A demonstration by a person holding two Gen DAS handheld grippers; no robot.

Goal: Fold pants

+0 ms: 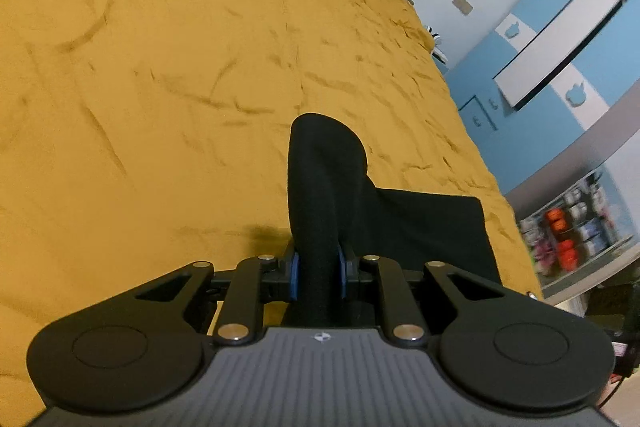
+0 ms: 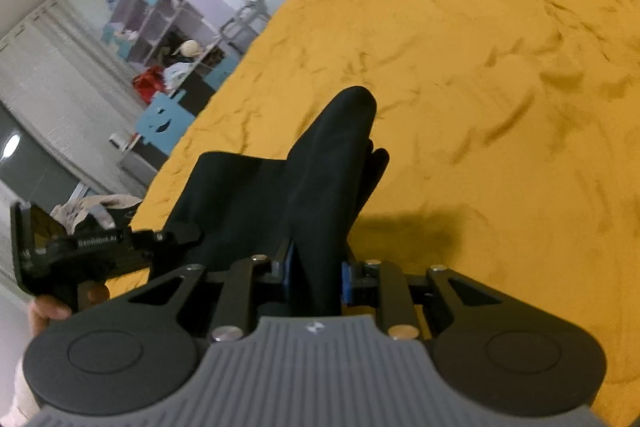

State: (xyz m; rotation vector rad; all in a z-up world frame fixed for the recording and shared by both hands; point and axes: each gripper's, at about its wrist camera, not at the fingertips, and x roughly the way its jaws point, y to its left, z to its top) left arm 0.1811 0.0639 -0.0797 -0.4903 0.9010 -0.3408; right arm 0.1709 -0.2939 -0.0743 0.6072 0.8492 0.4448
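Observation:
The black pants (image 1: 332, 187) hang bunched above a mustard-yellow bedspread (image 1: 160, 87). My left gripper (image 1: 318, 273) is shut on a thick fold of the black cloth, which rises between its blue pads (image 1: 295, 273) and spreads flat to the right. My right gripper (image 2: 316, 277) is shut on another fold of the pants (image 2: 328, 167), which stretch left toward the left gripper's body (image 2: 80, 255), held by a hand at the left edge. The cloth is lifted off the bedspread (image 2: 500, 87) between the two grippers.
The bed's right edge (image 1: 480, 155) borders blue-and-white cupboards (image 1: 560, 39) and a shelf of colourful items (image 1: 572, 231). In the right wrist view, a cubby shelf (image 2: 160, 27), a blue chair (image 2: 160, 119) and a cloth pile (image 2: 96, 207) stand left of the bed.

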